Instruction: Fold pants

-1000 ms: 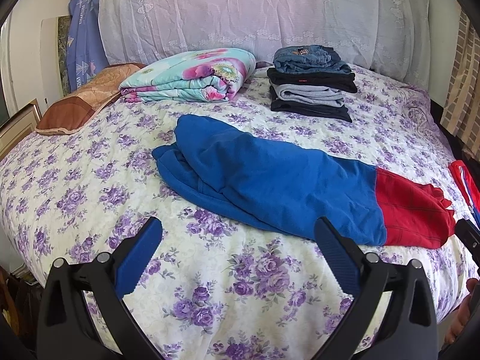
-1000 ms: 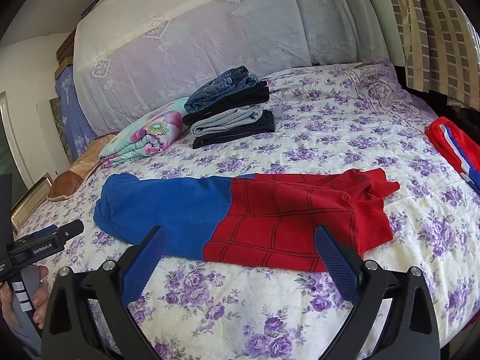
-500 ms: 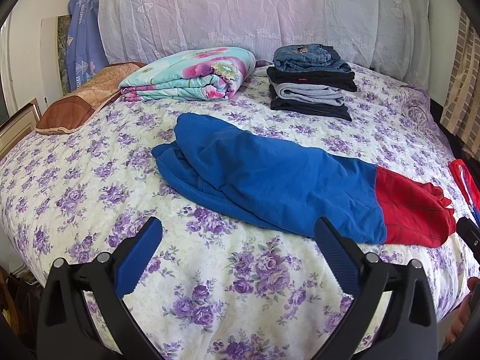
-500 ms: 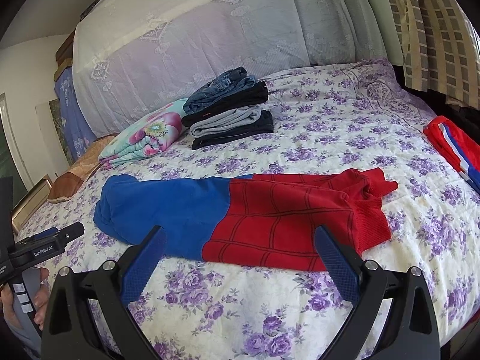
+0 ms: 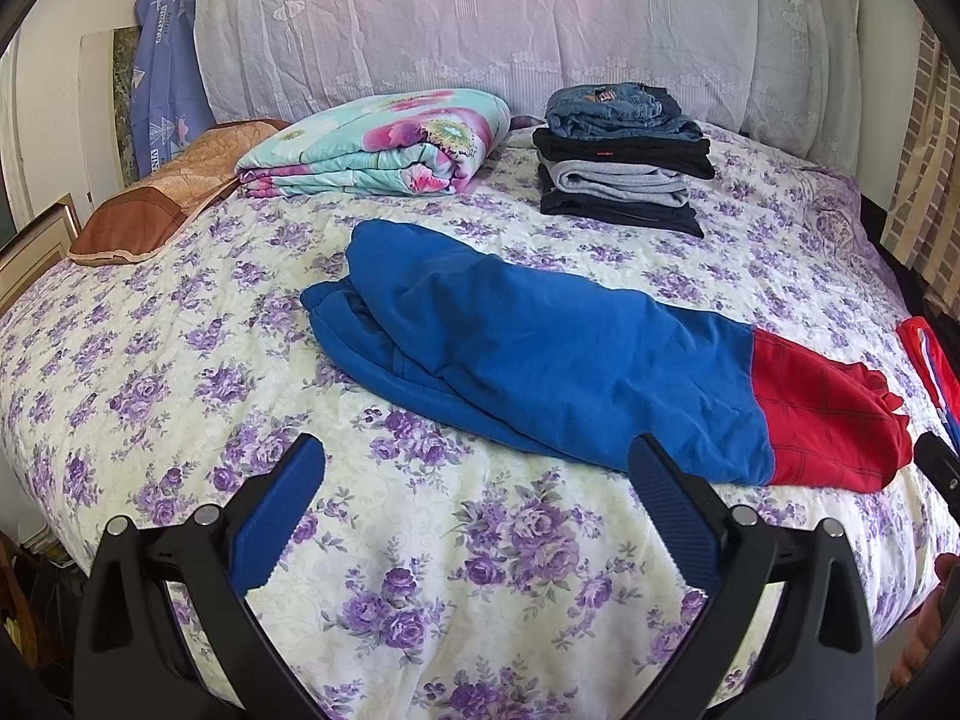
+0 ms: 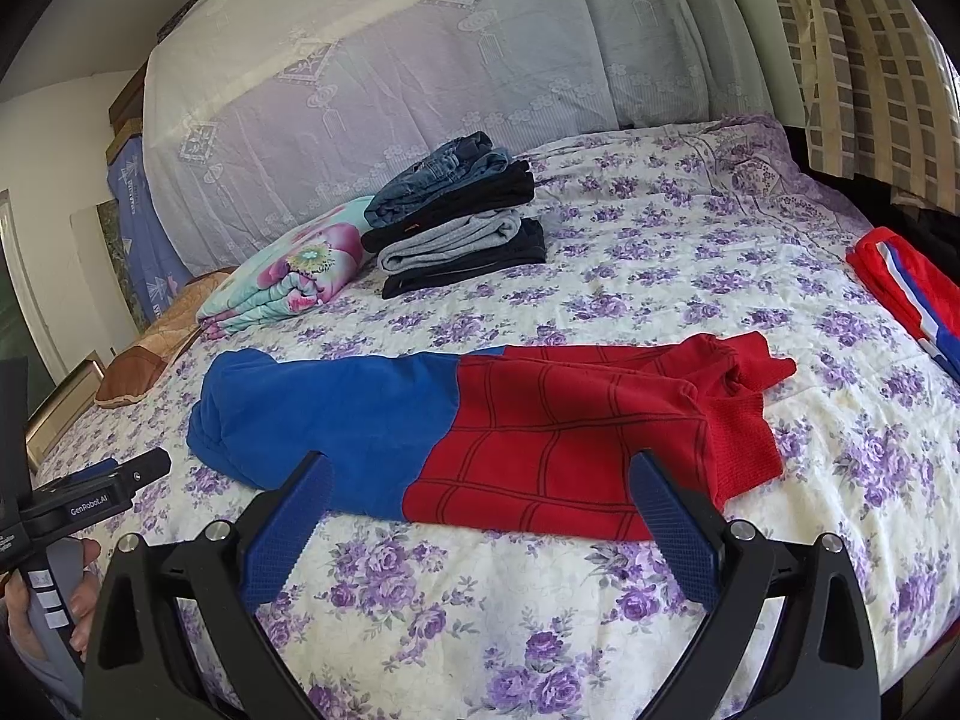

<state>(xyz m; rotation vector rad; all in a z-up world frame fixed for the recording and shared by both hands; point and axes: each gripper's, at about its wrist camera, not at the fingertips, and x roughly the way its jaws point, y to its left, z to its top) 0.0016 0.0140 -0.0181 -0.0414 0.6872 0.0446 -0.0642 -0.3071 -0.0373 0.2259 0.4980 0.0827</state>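
Observation:
Blue and red pants lie lengthwise across the floral bed, folded leg over leg, blue waist end at the left, red cuffs at the right. They also show in the right wrist view. My left gripper is open and empty, hovering just short of the blue part's near edge. My right gripper is open and empty, hovering at the near edge where blue meets red. The left gripper's body shows at the left of the right wrist view.
A stack of folded pants sits at the back of the bed, beside a folded floral blanket and a brown pillow. A red, white and blue garment lies at the bed's right edge. Curtains hang behind.
Both grippers have drifted very slightly; the pants lie unchanged and both grippers stay open.

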